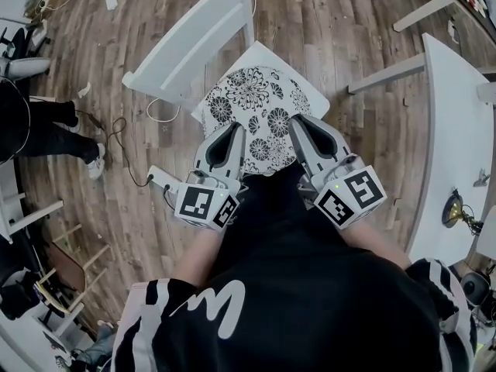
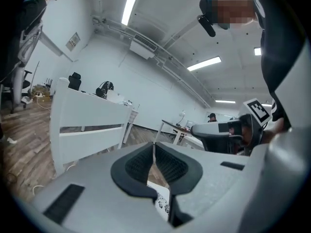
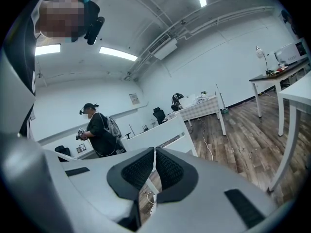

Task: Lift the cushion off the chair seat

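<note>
Floor [image 1: 325, 22]: wood planks, running under the chair.
Chair [image 1: 186, 41]: white, with a slatted back on the far side from you and the seat toward you.
Cushion [image 1: 260, 99]: white with a black floral print. It lies flat on the chair seat, covers most of it, and is not lifted.
Your left tool [image 1: 232, 134]: jaws closed together with nothing between them. The tip is over the cushion's near left edge; contact cannot be confirmed.
Your right tool [image 1: 301, 126]: jaws closed together, empty. The tip is over the cushion's near right edge, apart from the left tool.
</note>
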Demonstrator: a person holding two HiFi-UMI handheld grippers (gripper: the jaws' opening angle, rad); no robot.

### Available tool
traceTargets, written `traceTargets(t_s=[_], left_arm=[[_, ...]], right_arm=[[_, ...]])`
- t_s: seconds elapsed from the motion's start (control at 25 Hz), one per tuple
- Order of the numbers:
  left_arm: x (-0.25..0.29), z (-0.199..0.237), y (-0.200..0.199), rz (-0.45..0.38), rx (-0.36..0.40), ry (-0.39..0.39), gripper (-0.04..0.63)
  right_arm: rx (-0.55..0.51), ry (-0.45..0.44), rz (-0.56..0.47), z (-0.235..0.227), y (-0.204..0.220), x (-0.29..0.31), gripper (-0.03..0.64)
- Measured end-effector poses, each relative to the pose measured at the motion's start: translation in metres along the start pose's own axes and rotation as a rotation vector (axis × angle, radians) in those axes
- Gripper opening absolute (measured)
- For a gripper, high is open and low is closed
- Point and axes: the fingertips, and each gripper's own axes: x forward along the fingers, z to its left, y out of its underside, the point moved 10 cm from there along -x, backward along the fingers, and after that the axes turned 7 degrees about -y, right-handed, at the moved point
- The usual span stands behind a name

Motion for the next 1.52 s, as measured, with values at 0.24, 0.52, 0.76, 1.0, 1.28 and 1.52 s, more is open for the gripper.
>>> traceTargets(t_s=[0.24, 0.52, 0.76, 1.0, 1.28, 1.52], left_arm=[[0.012, 0.013, 0.030, 0.152, 0.045, 0.007, 0.109], [0.023, 0.023, 0.064, 0.273, 0.076, -0.032, 0.173], [0.041, 0.016, 0.080, 0.288, 0.088, -0.117, 0.204], [0.056, 0.012, 0.105, 0.357, 0.080, -0.186, 0.239], [0.073, 0.015, 0.154, 0.473, 0.080, -0.267, 0.261], [0.088, 0.021, 0.187, 0.547, 0.080, -0.319, 0.262]], right_arm=[[0.042, 0.009, 0.023, -0.001, 0.019, 0.004, 0.028], [0.072, 0.009, 0.041, -0.008, 0.027, 0.001, 0.028], [0.076, -0.027, 0.080, -0.026, 0.026, -0.006, 0.028], [0.070, -0.086, 0.124, -0.041, 0.026, -0.011, 0.028], [0.084, -0.135, 0.163, -0.063, 0.035, -0.011, 0.028], [0.080, -0.181, 0.194, -0.074, 0.040, -0.010, 0.028]])
